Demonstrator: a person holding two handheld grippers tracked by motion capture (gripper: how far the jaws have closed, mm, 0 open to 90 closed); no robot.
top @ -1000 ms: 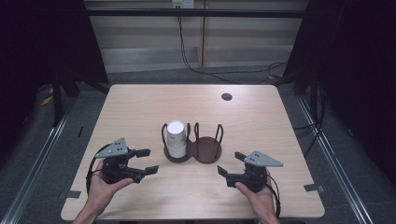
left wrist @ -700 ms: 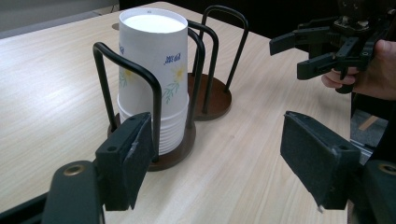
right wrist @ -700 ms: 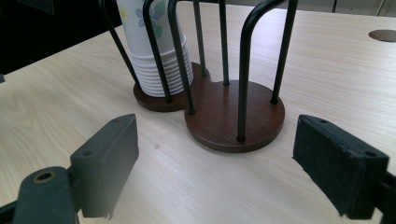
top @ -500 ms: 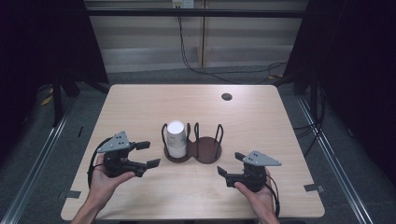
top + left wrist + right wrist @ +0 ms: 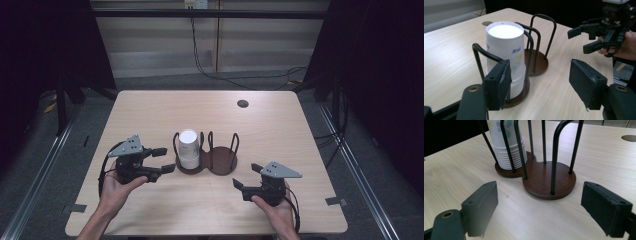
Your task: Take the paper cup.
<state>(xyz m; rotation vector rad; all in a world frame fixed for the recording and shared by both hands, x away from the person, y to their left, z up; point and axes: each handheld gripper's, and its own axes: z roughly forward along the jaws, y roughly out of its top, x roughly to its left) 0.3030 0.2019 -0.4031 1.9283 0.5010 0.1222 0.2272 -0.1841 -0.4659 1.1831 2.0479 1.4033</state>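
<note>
Paper cups [image 5: 188,148], white and nested upside down in a stack, fill the left ring of a twin holder [image 5: 206,156] of dark wood discs and black wire hoops at mid-table [image 5: 280,130]; the right ring is bare. From the high view, the left gripper [image 5: 162,160] sits just beside the stack, jaws spread and empty, while the right gripper [image 5: 245,177] rests lower right, likewise spread.

Left gripper view: flower-printed cups [image 5: 505,55] stand beyond the left jaw; the right gripper [image 5: 584,37] hangs farther off, held by a hand [image 5: 621,47].

Right gripper view: wide, empty jaws frame the round brown base [image 5: 549,180]; ribbed cup rims [image 5: 509,157] behind.
</note>
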